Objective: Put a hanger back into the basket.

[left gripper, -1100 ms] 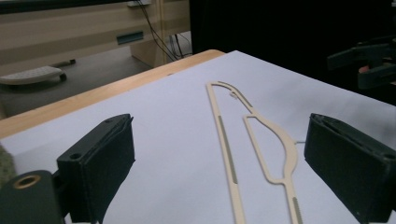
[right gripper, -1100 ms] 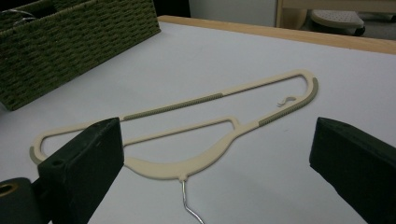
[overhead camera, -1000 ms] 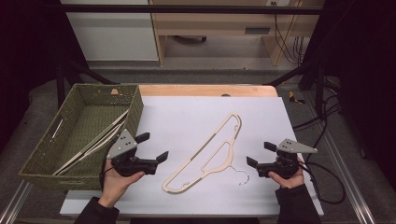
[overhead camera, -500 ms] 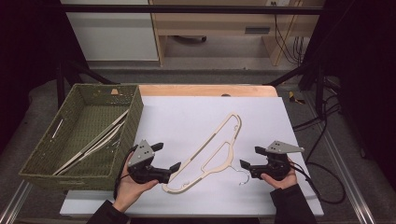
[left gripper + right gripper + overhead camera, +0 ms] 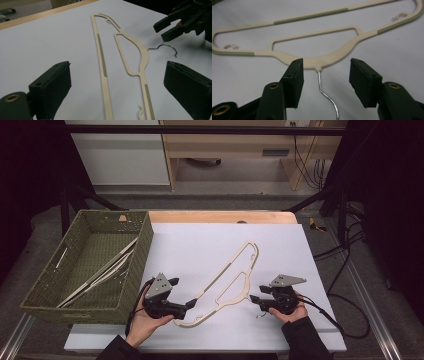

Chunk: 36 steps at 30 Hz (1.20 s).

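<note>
Both our hands have come down and inward toward the cream hanger (image 5: 227, 281) lying flat on the counter (image 5: 200, 245) since a second ago. Our right gripper (image 5: 325, 75) has just been closing its jaws; they stand part-way apart, the hanger's neck and the root of its wire hook (image 5: 324, 95) between them, pads not yet pressing. Our left gripper (image 5: 117, 92) is wide apart, straddling the hanger's near arm and bar without touching. We judge a two-handed lift is being set up (one end each).

Left of the left gripper sits the green woven basket (image 5: 135, 265), holding other hangers (image 5: 102, 275) already, close enough that its wall must be cleared. Nothing lies between either gripper and the hanger.
</note>
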Available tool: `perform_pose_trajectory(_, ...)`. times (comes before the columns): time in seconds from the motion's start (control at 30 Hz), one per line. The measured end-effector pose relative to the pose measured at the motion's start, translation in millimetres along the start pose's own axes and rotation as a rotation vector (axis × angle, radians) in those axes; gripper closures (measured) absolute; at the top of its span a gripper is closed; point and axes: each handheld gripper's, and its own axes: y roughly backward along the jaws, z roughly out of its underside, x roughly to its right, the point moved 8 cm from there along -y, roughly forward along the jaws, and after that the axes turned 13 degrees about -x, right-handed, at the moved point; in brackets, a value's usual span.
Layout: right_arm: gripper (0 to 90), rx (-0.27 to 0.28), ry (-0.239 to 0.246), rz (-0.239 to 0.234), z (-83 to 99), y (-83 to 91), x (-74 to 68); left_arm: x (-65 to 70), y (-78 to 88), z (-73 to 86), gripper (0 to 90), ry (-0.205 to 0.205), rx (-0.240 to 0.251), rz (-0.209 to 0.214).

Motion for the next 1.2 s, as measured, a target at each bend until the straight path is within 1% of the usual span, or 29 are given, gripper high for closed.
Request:
perform_pose_trajectory(0.17,56.3,-0.058,0.023,-0.008,5.9,-13.8,-2.7,0.8,-1.3,1.0,7.4,0.004,-0.003,0.006)
perform_pose_trajectory(0.2,58.6,-0.065,0.041,-0.006,6.9,-15.5,-2.0,0.8,-1.9,1.4,7.4,0.003,-0.006,0.005)
perform_pose_trajectory(0.23,60.3,-0.066,0.029,-0.005,7.2,-16.9,-2.8,0.9,-2.3,1.7,7.4,0.004,-0.006,0.004)
perform_pose_trajectory(0.3,63.9,-0.066,0.045,-0.004,7.4,-18.9,-2.8,1.8,-2.8,2.3,7.4,0.003,-0.008,0.007)
perform_pose_trajectory(0.37,67.2,-0.078,0.05,-0.004,8.7,-20.0,-3.0,2.6,-2.8,2.4,7.5,-0.001,-0.009,0.007)
perform_pose_trajectory(0.4,68.5,-0.074,0.042,0.001,8.2,-21.5,-3.0,2.8,-2.9,2.4,7.5,-0.002,-0.007,0.007)
perform_pose_trajectory(0.47,70.6,-0.082,0.056,0.002,9.2,-22.6,-2.5,2.9,-2.7,2.4,7.5,-0.002,-0.006,0.008)
perform_pose_trajectory(0.53,72.7,-0.086,0.056,0.001,9.8,-24.5,-3.3,2.7,-2.6,2.2,7.7,0.001,-0.005,0.008)
perform_pose_trajectory(0.57,73.5,-0.092,0.061,0.01,10.7,-25.4,-2.7,2.7,-2.8,2.3,7.7,0.001,-0.005,0.008)
perform_pose_trajectory(0.6,75.2,-0.087,0.069,0.017,10.4,-25.8,-2.2,2.9,-3.0,2.3,7.7,0.001,-0.005,0.008)
perform_pose_trajectory(0.67,78.5,-0.091,0.067,0.015,10.5,-25.7,-3.2,3.5,-3.6,2.5,7.7,0.0,-0.007,0.009)
perform_pose_trajectory(0.7,79.6,-0.089,0.085,0.017,10.7,-26.0,-3.5,3.7,-3.9,2.7,7.8,-0.001,-0.008,0.009)
perform_pose_trajectory(0.77,82.8,-0.094,0.1,0.026,10.7,-26.4,-5.0,4.1,-4.4,3.0,7.8,-0.003,-0.011,0.009)
perform_pose_trajectory(0.8,83.9,-0.098,0.107,0.023,11.1,-26.5,-5.9,4.5,-4.8,3.0,7.9,-0.001,-0.011,0.01)
perform_pose_trajectory(0.83,85.5,-0.099,0.109,0.021,11.2,-26.7,-5.9,4.7,-5.0,3.1,7.9,-0.002,-0.012,0.01)
perform_pose_trajectory(0.87,86.3,-0.099,0.101,0.013,11.2,-27.0,-6.8,5.0,-5.2,3.1,7.9,-0.001,-0.012,0.011)
perform_pose_trajectory(0.97,88.4,-0.099,0.113,0.014,11.1,-27.4,-6.7,6.7,-5.8,2.7,8.0,-0.002,-0.012,0.016)
perform_pose_trajectory(1.03,89.0,-0.099,0.091,0.002,10.8,-27.6,-7.9,8.1,-6.5,2.3,8.2,-0.004,-0.014,0.019)
perform_pose_trajectory(1.07,89.1,-0.101,0.102,0.005,10.9,-27.6,-6.5,8.8,-6.9,2.1,8.2,-0.006,-0.015,0.02)
perform_pose_trajectory(1.17,89.1,-0.109,0.08,-0.008,10.5,-27.3,-6.3,11.9,-8.9,0.7,8.4,-0.01,-0.017,0.026)
perform_pose_trajectory(1.2,89.1,-0.109,0.08,-0.009,10.4,-27.0,-6.2,13.1,-9.7,0.0,8.5,-0.014,-0.021,0.028)
